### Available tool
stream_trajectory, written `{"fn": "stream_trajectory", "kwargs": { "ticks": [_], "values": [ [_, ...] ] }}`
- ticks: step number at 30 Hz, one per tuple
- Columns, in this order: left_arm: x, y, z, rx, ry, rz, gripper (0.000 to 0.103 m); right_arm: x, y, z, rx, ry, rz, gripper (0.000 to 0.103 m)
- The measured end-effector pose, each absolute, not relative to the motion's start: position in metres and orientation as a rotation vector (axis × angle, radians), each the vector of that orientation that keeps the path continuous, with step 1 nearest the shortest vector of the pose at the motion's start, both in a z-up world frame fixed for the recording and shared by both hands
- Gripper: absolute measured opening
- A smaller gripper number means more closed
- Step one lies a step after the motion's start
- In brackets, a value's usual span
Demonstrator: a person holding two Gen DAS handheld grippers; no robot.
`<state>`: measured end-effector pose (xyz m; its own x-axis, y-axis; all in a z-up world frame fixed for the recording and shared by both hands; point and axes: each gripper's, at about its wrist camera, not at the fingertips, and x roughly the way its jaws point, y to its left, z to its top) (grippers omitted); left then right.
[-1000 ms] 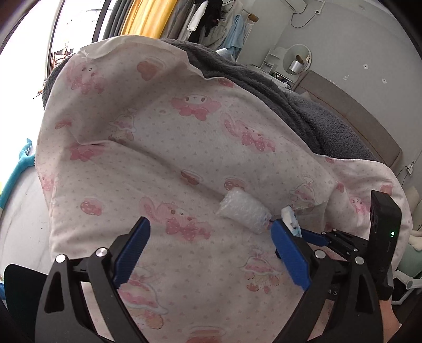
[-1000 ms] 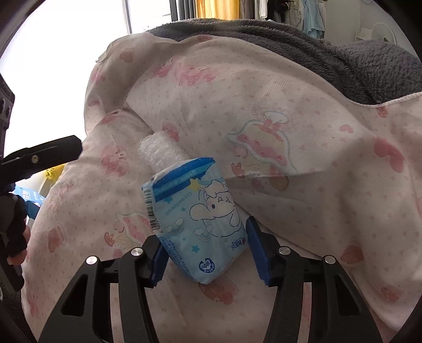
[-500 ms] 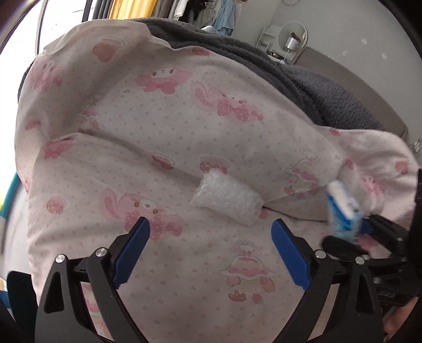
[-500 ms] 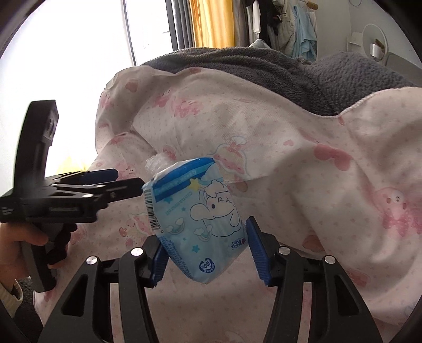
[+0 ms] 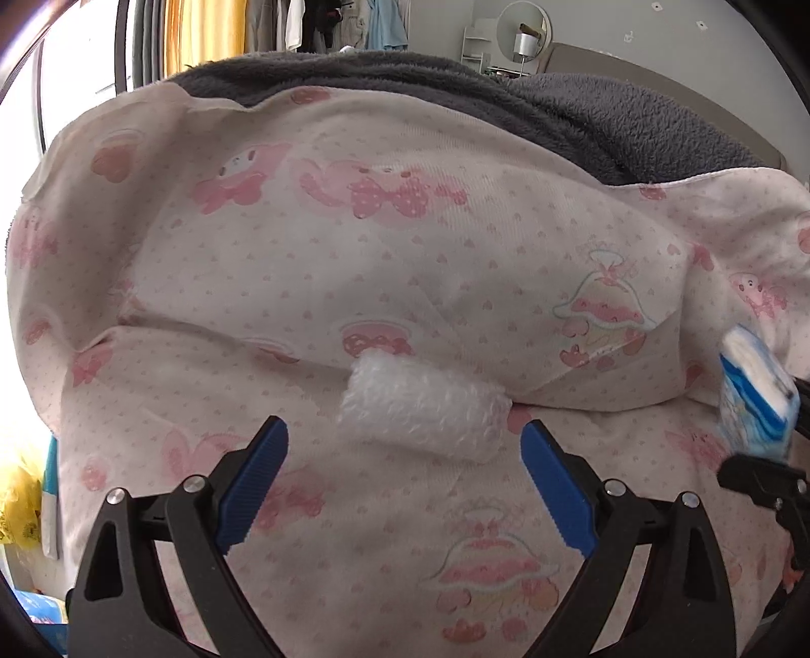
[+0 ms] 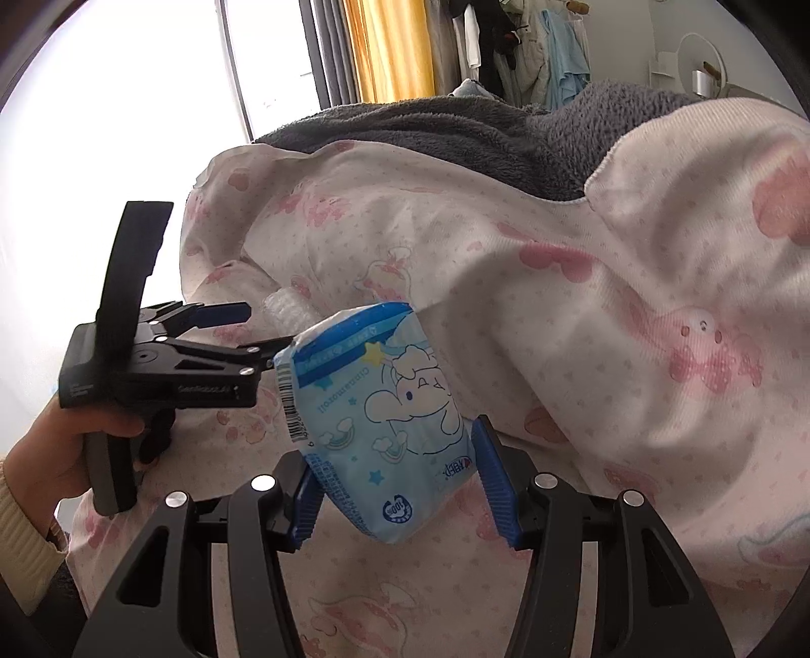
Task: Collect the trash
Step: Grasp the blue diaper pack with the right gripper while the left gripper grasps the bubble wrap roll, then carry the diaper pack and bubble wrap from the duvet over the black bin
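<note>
A roll of bubble wrap [image 5: 422, 417] lies on the pink patterned quilt [image 5: 354, 263], in a fold. My left gripper [image 5: 405, 470] is open, its blue fingers to either side of the roll's near end, just short of it. It also shows in the right wrist view [image 6: 238, 329], with the roll [image 6: 286, 311] partly hidden behind it. My right gripper [image 6: 395, 493] is shut on a blue tissue pack [image 6: 377, 430] and holds it above the quilt. The pack shows at the right edge of the left wrist view [image 5: 754, 400].
A dark grey fleece blanket [image 5: 557, 96] lies behind the quilt. A window and yellow curtain [image 6: 390, 50] stand at the back, with hanging clothes [image 6: 506, 45]. A yellow bag [image 5: 17, 501] sits low at the left.
My left gripper has moved closer to the bubble wrap roll, which now sits between its fingers. My right gripper has lifted the tissue pack up and back, away from the roll.
</note>
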<state>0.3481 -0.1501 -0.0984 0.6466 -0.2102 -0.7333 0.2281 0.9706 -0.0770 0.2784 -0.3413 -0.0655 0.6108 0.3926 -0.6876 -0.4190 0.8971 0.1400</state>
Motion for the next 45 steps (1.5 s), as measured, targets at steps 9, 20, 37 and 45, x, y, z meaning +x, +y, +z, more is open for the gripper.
{"fn": "stream_trajectory", "kwargs": {
  "ticks": [9, 20, 37, 45],
  "values": [
    [0.355, -0.157, -0.104, 0.034, 0.834, -0.272, 0.068, 0.271, -0.336, -0.07, -0.04, 0.791, 0.483, 0.055],
    [0.307, -0.124, -0.077, -0.014, 0.699, -0.259, 0.068, 0.273, -0.31, -0.06, 0.032, 0.806, 0.468, 0.055],
    [0.242, -0.046, -0.048, -0.063, 0.707, -0.153, 0.068, 0.268, -0.227, -0.055, 0.088, 0.826, 0.483, 0.055],
    [0.219, 0.01, -0.06, -0.06, 0.742, -0.096, 0.068, 0.259, -0.174, -0.054, 0.092, 0.811, 0.54, 0.055]
  ]
}}
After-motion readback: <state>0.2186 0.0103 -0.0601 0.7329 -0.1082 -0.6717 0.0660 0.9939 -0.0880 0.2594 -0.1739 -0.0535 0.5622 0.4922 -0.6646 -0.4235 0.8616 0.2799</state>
